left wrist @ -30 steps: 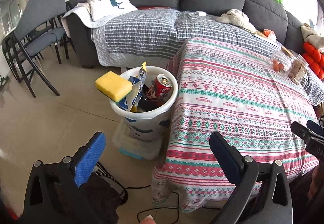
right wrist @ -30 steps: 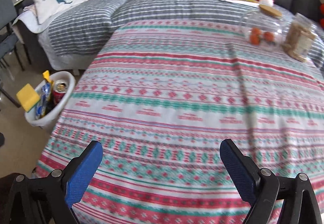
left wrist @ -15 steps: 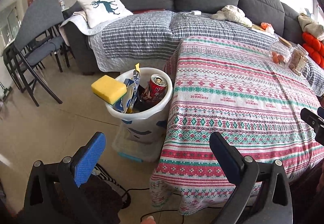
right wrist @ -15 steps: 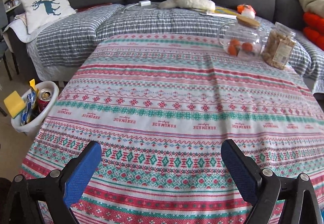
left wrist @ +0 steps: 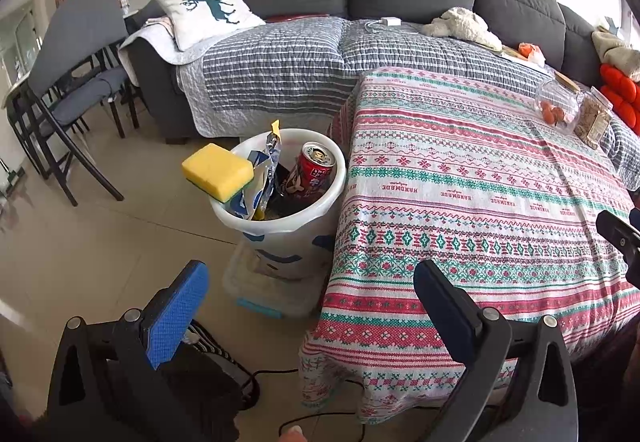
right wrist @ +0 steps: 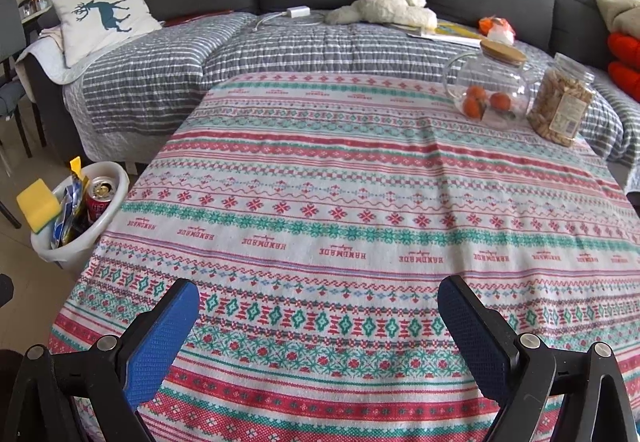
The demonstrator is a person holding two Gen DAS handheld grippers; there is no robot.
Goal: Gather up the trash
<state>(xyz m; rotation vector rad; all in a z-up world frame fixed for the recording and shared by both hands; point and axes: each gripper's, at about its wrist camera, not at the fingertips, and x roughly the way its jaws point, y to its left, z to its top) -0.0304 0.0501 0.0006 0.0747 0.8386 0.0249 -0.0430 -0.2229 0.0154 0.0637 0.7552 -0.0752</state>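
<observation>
- The left gripper [left wrist: 308, 306] hangs spread wide and empty above the floor; the right gripper [right wrist: 318, 318] is likewise agape with nothing in it, over the near edge of the patterned tablecloth [right wrist: 340, 202].
- A dark cable [left wrist: 320, 370] trails on the floor just beneath the left gripper; a careless low sweep could snag it.
- The white bin [left wrist: 288, 226] sits just beside the table, crammed: the yellow sponge [left wrist: 218, 172] overhangs its rim and looks ready to topple if bumped, beside a wrapper [left wrist: 262, 178] and a red can [left wrist: 310, 176].
- Far across the table, the glass jar [right wrist: 490, 86] and snack container [right wrist: 562, 104] aren't obviously trash; grabbing them would likely be a mistake.
</observation>
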